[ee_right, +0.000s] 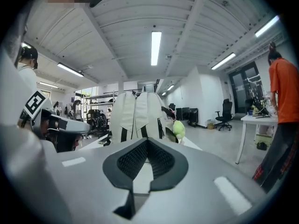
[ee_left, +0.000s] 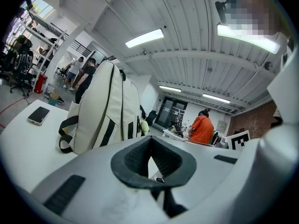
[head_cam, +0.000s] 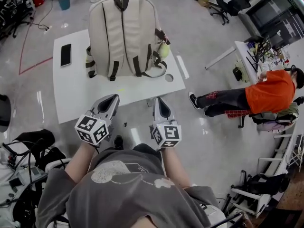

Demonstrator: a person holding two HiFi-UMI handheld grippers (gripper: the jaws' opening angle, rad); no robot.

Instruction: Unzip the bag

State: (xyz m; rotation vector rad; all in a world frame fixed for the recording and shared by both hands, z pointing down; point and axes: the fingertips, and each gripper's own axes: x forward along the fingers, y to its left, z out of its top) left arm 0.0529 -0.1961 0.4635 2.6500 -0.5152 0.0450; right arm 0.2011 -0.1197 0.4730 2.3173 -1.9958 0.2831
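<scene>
I'm holding both grippers level, just short of the table's near edge, pointing at the bag and not touching it. The left gripper is angling inward and the right gripper is pointing straight ahead. Both pairs of jaws are sitting closed, tips meeting, with nothing between them. The pads are dark and ribbed, the shells smooth grey. The bag is standing upright mid-table, cream fabric with dark webbing, strap side facing me. I'm not making out its zip. A soft green ball is hanging at the bag's right. A flat black phone is lying left of the bag.
</scene>
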